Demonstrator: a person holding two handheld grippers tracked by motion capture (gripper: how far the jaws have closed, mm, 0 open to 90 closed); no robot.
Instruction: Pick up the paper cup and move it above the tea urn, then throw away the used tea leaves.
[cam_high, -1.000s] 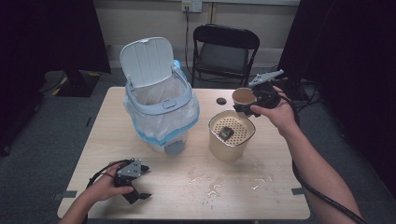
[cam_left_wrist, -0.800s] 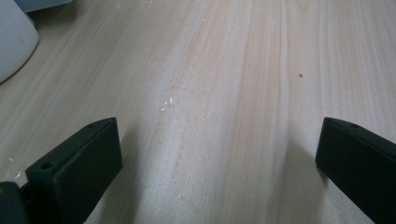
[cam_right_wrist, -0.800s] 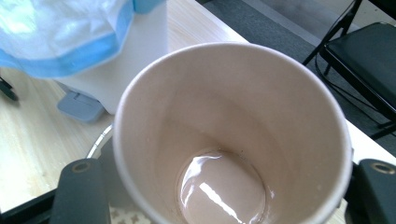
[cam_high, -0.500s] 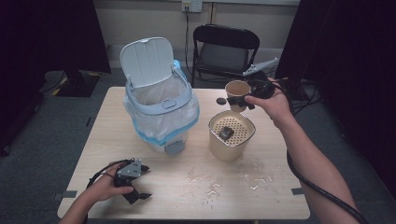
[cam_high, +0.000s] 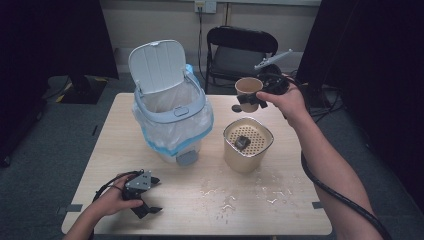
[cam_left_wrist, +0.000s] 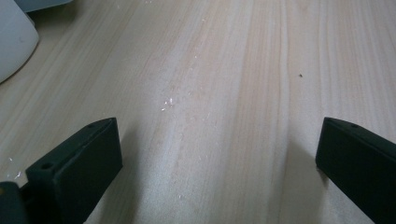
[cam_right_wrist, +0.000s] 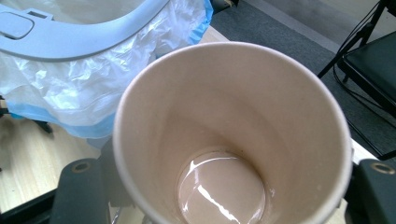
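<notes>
While the left gripper rests on the table at about 7 o'clock, its jaws are spread wide with just bare wood between them. Small wet drops shine at the near middle. Farther in, a tan pot has a holed top with a small dark lump on it. At 10 o'clock sits a white bin, lid up, lined with a clear bag. Up at 1 o'clock, the right gripper holds a paper cup above the table, jaws closed on its sides. From the right gripper view, a little light brown drink sits in the cup's bottom; the high view cannot see that. Behind the table stands a black chair.
</notes>
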